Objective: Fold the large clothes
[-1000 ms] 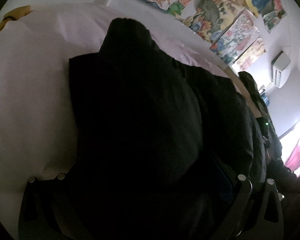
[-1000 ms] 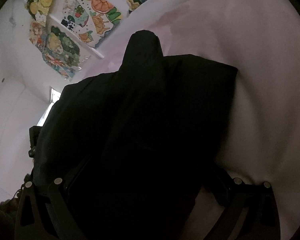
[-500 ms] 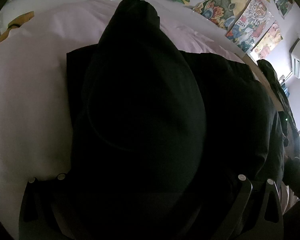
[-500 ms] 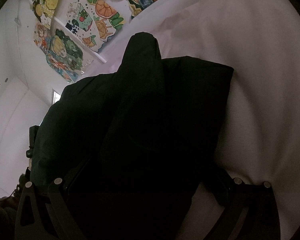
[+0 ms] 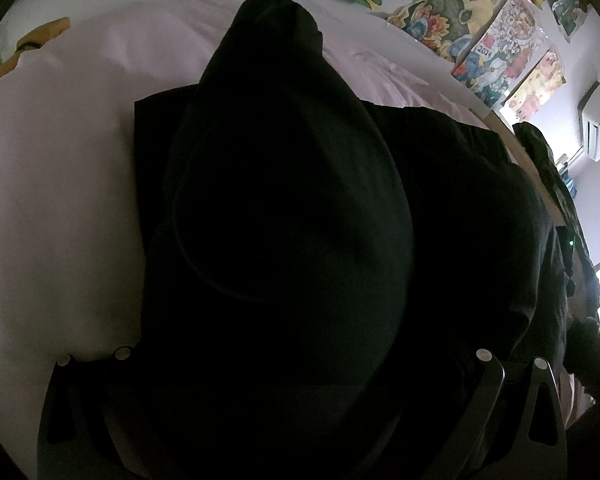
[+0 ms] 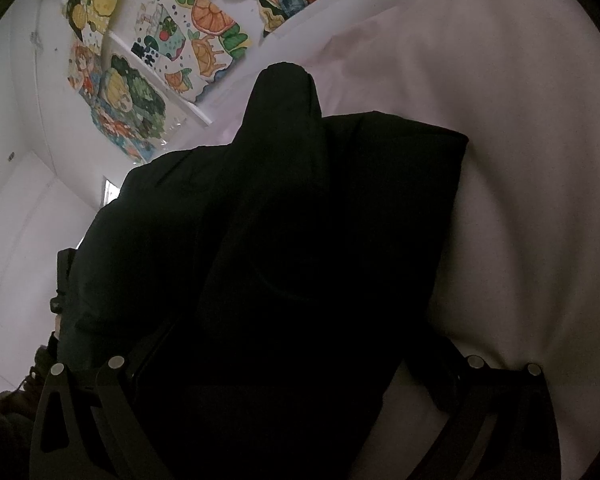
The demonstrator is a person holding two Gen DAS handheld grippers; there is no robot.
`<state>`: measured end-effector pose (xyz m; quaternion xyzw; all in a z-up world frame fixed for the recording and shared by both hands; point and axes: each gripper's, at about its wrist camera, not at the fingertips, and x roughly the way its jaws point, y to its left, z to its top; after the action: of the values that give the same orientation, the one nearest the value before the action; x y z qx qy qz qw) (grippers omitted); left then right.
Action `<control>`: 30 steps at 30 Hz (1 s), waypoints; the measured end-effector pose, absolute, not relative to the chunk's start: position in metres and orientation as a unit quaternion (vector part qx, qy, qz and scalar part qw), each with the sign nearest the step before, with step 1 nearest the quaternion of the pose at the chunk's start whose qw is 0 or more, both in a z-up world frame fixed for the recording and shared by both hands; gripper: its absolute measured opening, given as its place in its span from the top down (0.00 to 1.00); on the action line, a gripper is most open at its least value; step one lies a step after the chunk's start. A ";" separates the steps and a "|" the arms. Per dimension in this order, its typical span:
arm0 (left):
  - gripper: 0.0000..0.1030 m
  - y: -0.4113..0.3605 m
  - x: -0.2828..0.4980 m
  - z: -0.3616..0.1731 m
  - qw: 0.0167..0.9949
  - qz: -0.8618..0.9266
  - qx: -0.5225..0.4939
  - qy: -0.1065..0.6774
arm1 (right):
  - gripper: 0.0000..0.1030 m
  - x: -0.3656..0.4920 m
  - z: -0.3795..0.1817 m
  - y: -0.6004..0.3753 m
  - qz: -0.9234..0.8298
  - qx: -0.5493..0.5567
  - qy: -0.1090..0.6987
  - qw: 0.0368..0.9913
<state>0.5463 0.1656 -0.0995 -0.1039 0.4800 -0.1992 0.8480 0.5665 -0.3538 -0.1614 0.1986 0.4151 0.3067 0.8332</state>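
Note:
A large black garment (image 5: pixel 284 216) lies on a white bed sheet (image 5: pixel 52 208) and fills the middle of both wrist views. In the left wrist view a sleeve or fold runs up to a cuff (image 5: pixel 276 12) near the far edge. My left gripper (image 5: pixel 292 420) is buried under the cloth, its fingertips hidden. In the right wrist view the same garment (image 6: pixel 292 264) drapes over my right gripper (image 6: pixel 292 420), with a cuff (image 6: pixel 284 80) pointing away. Both seem to hold the fabric, but the jaws are covered.
Colourful drawings (image 5: pixel 452 8) hang on the wall behind the bed and show in the right wrist view (image 6: pixel 148 80) too. A yellow item (image 5: pixel 32 44) lies at the far left of the bed. An air conditioner (image 5: pixel 596 120) is at right. Bare sheet (image 6: pixel 520 160) lies right of the garment.
The left view has tilted and moved so the sleeve cuff sits higher and more central. The right view has shifted slightly, showing more wall. The garment stays draped over both grippers.

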 end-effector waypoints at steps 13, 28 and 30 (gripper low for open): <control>0.22 0.172 0.545 -0.095 0.843 -0.191 -0.141 0.483 | 0.21 0.563 -0.146 -0.344 0.296 0.173 0.421 0.840; 0.82 0.114 0.486 -0.031 0.882 -0.078 -0.035 0.464 | 0.73 0.527 -0.096 -0.321 0.238 0.093 0.406 0.878; 0.84 0.106 0.461 -0.015 0.888 -0.073 -0.020 0.454 | 0.81 0.510 -0.079 -0.321 0.224 0.109 0.401 0.881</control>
<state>0.4612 0.1059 -0.0155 -0.0204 0.4544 -0.0732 0.8875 0.5105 -0.3210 -0.0795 0.1093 0.4013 0.2240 0.8814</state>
